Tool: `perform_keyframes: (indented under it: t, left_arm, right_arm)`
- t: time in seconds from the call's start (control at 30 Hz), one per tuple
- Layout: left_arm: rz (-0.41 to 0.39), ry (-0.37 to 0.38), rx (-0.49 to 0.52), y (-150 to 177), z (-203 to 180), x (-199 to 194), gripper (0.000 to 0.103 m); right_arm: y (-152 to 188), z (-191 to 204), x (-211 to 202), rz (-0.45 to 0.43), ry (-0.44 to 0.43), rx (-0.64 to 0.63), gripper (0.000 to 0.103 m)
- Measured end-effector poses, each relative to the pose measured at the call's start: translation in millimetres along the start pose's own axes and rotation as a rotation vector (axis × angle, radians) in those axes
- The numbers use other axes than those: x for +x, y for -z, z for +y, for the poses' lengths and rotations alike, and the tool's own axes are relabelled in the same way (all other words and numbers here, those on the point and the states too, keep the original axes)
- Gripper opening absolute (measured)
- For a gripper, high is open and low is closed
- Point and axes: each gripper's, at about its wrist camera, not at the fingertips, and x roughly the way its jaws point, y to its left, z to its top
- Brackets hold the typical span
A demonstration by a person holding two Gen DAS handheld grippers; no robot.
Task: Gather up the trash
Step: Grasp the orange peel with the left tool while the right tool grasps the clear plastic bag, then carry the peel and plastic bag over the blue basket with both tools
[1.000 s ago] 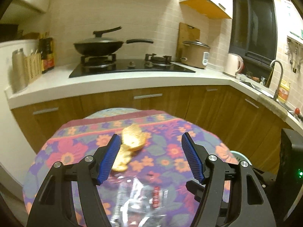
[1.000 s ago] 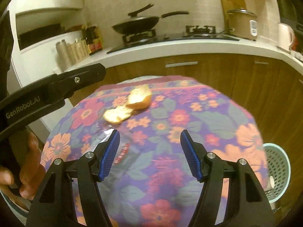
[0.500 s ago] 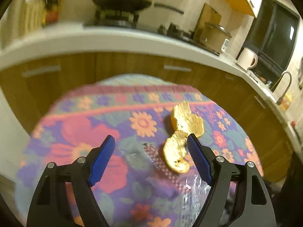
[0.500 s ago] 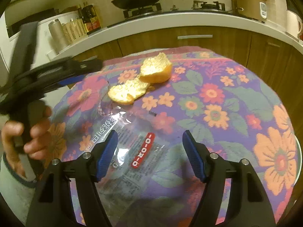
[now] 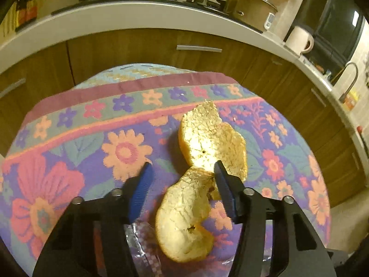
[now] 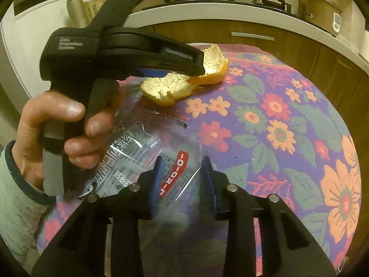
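Two pieces of orange peel lie on the flowered tablecloth (image 5: 69, 138): a far piece (image 5: 211, 140) and a near piece (image 5: 184, 219). My left gripper (image 5: 182, 173) is open, its fingers straddling the joint between the two pieces. In the right wrist view the left gripper (image 6: 138, 57) hangs over the peel (image 6: 170, 86). A clear plastic wrapper (image 6: 143, 147) with a red label lies on the cloth. My right gripper (image 6: 182, 168) is open but narrowed, its fingers on either side of the wrapper's red label.
Wooden cabinets (image 5: 161, 48) and a white counter (image 5: 138, 16) with a stove and a rice cooker (image 5: 256, 11) curve behind the round table. The table's edge drops off on the left and right.
My left gripper has moved forward and down over the peel and narrowed. My right gripper has dropped onto the wrapper and its fingers have closed in from wide open.
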Motion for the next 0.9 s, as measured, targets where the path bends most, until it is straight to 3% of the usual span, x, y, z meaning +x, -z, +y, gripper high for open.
perform_keyframes:
  t: [0.03, 0.27, 0.63, 0.9]
  left_arm:
    - [0.006, 0.01, 0.004, -0.1, -1.8, 1.3, 0.034]
    - [-0.034, -0.013, 0.019, 3.8, -5.7, -6.6, 0.012]
    - [-0.152, 0.006, 0.05, 6.0, -38.6, -49.2, 0.006]
    - [-0.23, 0.055, 0.141, 2.7, -102.7, -77.6, 0.006]
  right_arm:
    - [0.2, -0.4, -0.3, 0.0, -0.002, -0.001, 0.023]
    - [1.8, -1.7, -7.7, -0.028, -0.002, -0.005, 0.007]
    - [9.9, -41.4, -52.8, -0.113, 0.026, 0.082, 0.003]
    - [21.9, -106.1, -111.1, -0.226, 0.115, 0.206, 0.003]
